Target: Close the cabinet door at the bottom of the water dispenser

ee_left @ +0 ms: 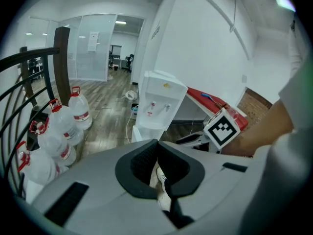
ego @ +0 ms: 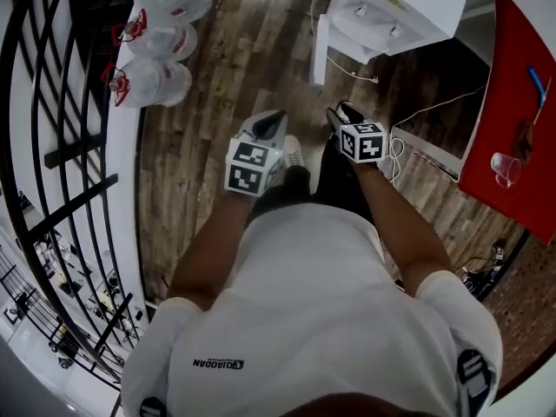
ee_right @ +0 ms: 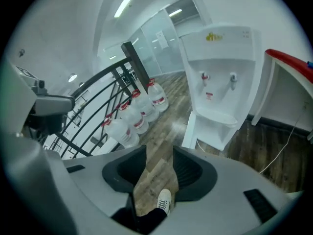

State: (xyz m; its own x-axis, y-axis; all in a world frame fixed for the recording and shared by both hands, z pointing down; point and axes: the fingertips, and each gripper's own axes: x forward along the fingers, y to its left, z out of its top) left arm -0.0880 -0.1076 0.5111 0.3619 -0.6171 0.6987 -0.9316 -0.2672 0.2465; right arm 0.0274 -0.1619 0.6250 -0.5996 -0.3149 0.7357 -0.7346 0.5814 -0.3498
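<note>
At the foot of the water dispenser, the cabinet door stood swung out from the white base, edge-on to us, with a cable trailing across the wooden floor beside it. We judged that no part of the closing was done. The approach, the contact with the door panel and the push to seat it against the base were all left to do.

Both tools were held in front of the body, pointing downward over the floor and well apart from the door. The left gripper had its jaws drawn together at the tips, and we saw nothing gripped between them. Only a shoe showed through the slit behind the tips. The right gripper had its jaws clearly parted, with bare floor and a shoe visible through the gap. It held nothing and touched nothing. Water bottles stood by the railing, clear of the path to the door.
</note>
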